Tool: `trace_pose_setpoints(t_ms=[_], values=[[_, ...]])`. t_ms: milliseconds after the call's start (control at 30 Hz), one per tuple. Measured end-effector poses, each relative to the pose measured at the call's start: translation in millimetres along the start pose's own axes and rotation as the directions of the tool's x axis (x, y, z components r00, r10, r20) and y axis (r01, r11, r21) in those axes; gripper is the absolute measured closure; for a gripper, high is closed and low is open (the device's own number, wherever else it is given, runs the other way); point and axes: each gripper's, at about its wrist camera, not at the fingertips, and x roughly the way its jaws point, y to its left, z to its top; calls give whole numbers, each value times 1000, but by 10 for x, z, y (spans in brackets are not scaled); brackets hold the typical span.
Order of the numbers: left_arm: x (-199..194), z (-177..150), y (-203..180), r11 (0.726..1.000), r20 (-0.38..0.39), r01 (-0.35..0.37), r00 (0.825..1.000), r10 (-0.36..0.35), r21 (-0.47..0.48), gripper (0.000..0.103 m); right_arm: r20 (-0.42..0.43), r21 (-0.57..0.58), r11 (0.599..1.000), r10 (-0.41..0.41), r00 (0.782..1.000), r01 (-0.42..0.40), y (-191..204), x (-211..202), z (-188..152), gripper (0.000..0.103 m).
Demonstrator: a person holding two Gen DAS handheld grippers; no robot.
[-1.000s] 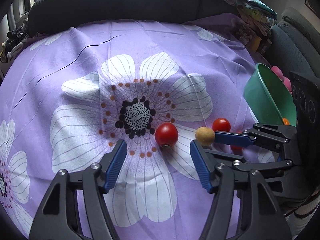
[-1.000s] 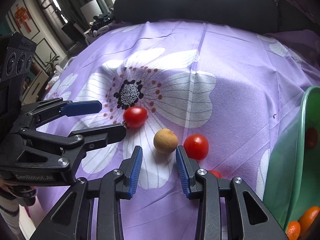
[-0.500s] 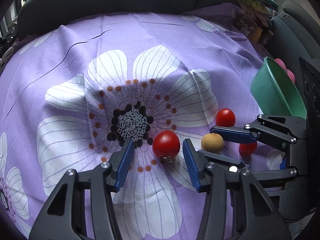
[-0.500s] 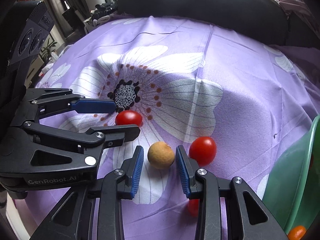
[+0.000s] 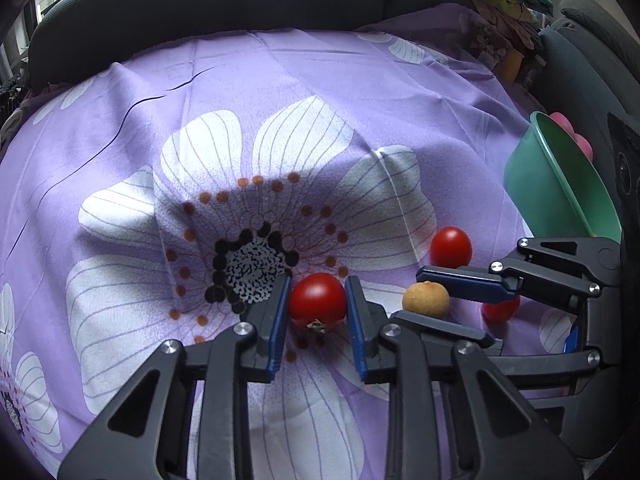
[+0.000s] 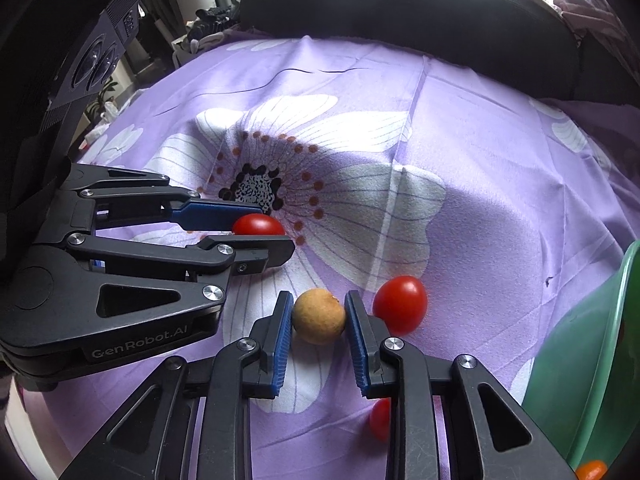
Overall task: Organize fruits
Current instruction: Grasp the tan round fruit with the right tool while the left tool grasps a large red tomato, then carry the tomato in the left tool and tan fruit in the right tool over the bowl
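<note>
The left gripper (image 5: 317, 312) has closed in since a second ago: its blue pads, then wide apart and short of the fruit, now sit against both sides of a red tomato (image 5: 317, 301), which rests on the purple flowered cloth (image 5: 360, 80). The tomato is nearly round, its stem end turned toward the camera and slightly down. It lies right between the fingertips, at the edge of the flower's dark speckled centre.

The right gripper (image 6: 318, 322) has likewise moved forward and narrowed; the small tan round fruit (image 6: 319, 316), earlier ahead of its tips, is now between the pads, touching or nearly touching both. It is close to spherical, with no clear long axis, and sits on the cloth.

Just beside the right finger lies a second tomato (image 6: 401, 311), slightly egg-shaped and leaning. A third tomato (image 6: 380, 419) is partly hidden under the same finger, nearer the camera. Further right stands the green bowl (image 6: 580, 360), tilted in both views, with an orange fruit (image 6: 591, 471) inside it. A dark cushion (image 6: 400, 12) lies past the cloth's far edge.
</note>
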Motion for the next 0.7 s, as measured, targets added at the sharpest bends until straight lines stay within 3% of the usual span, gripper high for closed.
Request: trace_pose_setpoints(t_ms=[300,700], values=[[-166,-77,-77,1000,26,8,1000,-8,-14,76,24,12,1000,11,1000,-11,41,-138,-42,74],[-523,-306,-269,999,91,-38,995,39,-12,76,81,44,997,55,995,-59,148,-543,-300,75]])
